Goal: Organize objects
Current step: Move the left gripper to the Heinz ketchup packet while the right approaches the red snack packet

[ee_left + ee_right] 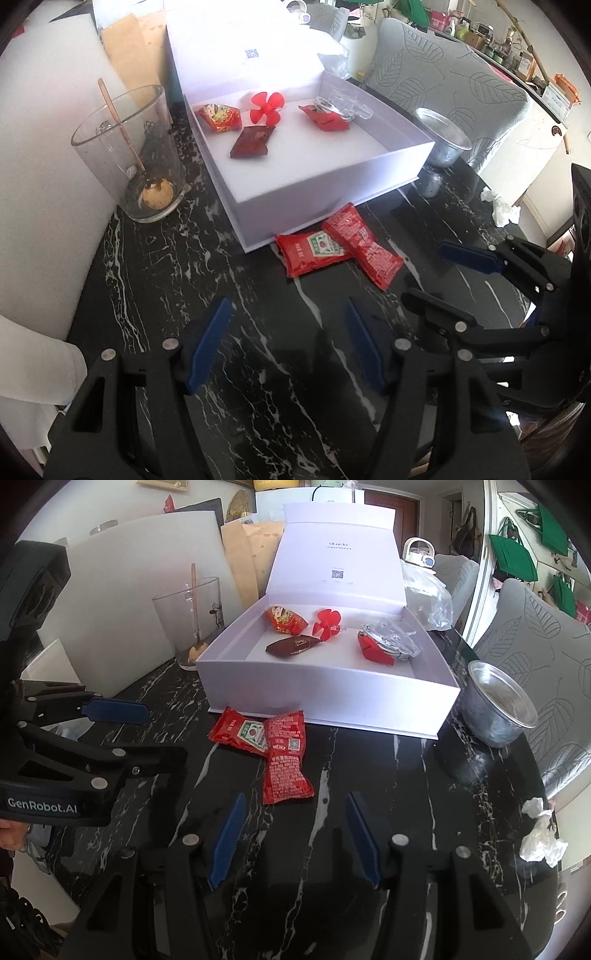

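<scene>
Two red ketchup packets lie overlapping on the black marble table, just in front of the open white box (321, 192) (317, 694): one face up (314, 254) (240, 733), the other (364, 247) (286, 760) across it. Inside the box are a red propeller (264, 107) (327, 624), a brown packet (251, 142) (291, 646) and two more red packets, one under clear plastic. My left gripper (286, 314) (166, 733) hovers open and empty, short of the packets. My right gripper (295, 805) (424, 271) is open and empty too, its tips just short of the nearer packet.
A glass (129, 155) (188, 620) with a wooden spoon stands left of the box. A metal bowl (443, 140) (498, 709) sits right of it. A crumpled tissue (502, 210) (539, 830) lies near the table's right edge. A white board (44, 147) leans at the left.
</scene>
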Motion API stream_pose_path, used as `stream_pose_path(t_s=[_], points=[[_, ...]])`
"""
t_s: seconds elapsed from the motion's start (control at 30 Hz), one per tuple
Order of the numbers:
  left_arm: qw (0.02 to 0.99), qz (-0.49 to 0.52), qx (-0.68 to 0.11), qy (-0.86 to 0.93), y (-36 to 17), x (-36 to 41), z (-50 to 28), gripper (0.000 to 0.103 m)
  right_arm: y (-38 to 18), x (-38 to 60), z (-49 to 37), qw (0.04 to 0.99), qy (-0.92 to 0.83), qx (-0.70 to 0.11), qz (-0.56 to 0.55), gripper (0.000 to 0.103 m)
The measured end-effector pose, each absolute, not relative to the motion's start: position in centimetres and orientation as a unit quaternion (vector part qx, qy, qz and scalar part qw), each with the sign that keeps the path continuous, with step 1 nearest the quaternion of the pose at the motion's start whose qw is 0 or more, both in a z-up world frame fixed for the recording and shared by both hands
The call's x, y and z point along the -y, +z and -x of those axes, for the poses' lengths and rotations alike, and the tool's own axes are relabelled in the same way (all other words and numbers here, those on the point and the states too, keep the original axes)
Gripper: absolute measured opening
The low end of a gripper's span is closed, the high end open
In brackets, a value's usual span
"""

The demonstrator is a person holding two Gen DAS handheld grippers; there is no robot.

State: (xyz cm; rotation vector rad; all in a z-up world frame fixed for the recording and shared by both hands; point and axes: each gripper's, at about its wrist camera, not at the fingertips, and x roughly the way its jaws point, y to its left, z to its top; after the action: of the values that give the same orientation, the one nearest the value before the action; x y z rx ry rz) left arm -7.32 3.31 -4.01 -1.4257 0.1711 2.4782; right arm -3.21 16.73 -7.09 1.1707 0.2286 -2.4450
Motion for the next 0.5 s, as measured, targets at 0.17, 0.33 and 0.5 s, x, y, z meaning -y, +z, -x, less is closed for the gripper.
stream_pose_path(t_s=[0.17,0.33,0.5], points=[[0.137,0.496,-0.061,0.855,-4.3,-3.1,8.5,0.063,-8.0,-15.8,4.9,0.216,-0.874,-0.091,-0.425,0.057],[0.126,0.499,-0.061,0.855,-4.2,-3.0,9.9,0.063,-9.0,-15.1,6.2,0.21,-0.872,-0.103,-0.431,0.057],[0.131,0.509,-0.05,0.849,-4.4,-3.2,11.0,0.063,-9.3,-15.2,7.0,0.201,-0.872,-0.096,-0.435,0.057]])
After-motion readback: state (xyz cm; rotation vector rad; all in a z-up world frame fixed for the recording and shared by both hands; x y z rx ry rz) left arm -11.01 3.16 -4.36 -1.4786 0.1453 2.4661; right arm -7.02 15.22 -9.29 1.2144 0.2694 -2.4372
